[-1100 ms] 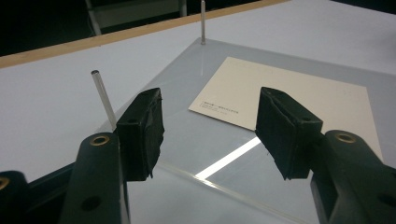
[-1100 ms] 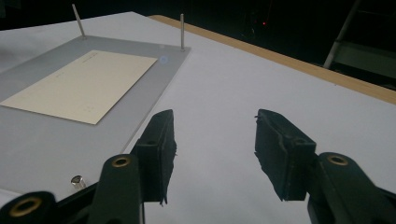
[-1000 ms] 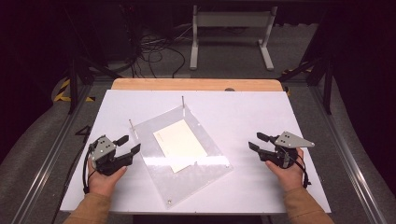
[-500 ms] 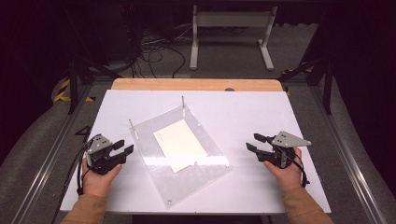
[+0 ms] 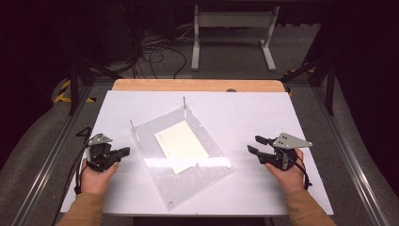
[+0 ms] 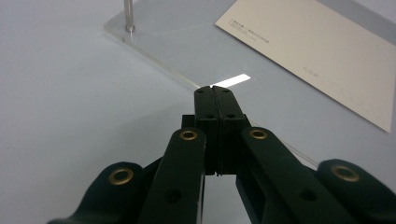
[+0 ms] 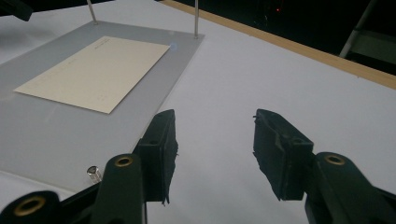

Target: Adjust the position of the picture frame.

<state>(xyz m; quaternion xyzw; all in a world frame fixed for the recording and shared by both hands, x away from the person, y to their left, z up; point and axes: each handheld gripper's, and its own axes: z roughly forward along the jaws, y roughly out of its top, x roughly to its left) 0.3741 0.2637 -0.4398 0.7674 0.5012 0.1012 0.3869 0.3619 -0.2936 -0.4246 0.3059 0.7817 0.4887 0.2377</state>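
A person sits at a white table [image 5: 263, 117] with a two-jaw gripper in each hand. In the middle of the table lies a clear acrylic plate [image 5: 188, 174], turned at an angle to the table's edges, with thin metal pins [image 5: 184, 104] standing upright at its far corners. A cream-coloured card [image 5: 181, 146] lies flat on the plate, near its centre. The left gripper [image 5: 123, 151] rests low on the table just beside the plate's left edge; its jaws have just been closing and now meet pad to pad with nothing between them. In the left gripper view, the closed tips [image 6: 215, 95] sit right at the plate's clear edge [image 6: 159, 65], though whether they touch it cannot be told. The right gripper [image 5: 254, 145] sits near the plate's right corner, apart from it, pointing toward the plate. In the right gripper view, its jaws stand about half open over bare table, holding nothing, with the plate [image 7: 70, 135] and card [image 7: 93, 74] lying off to the left and a short pin [image 7: 94, 173] at the plate's near corner.
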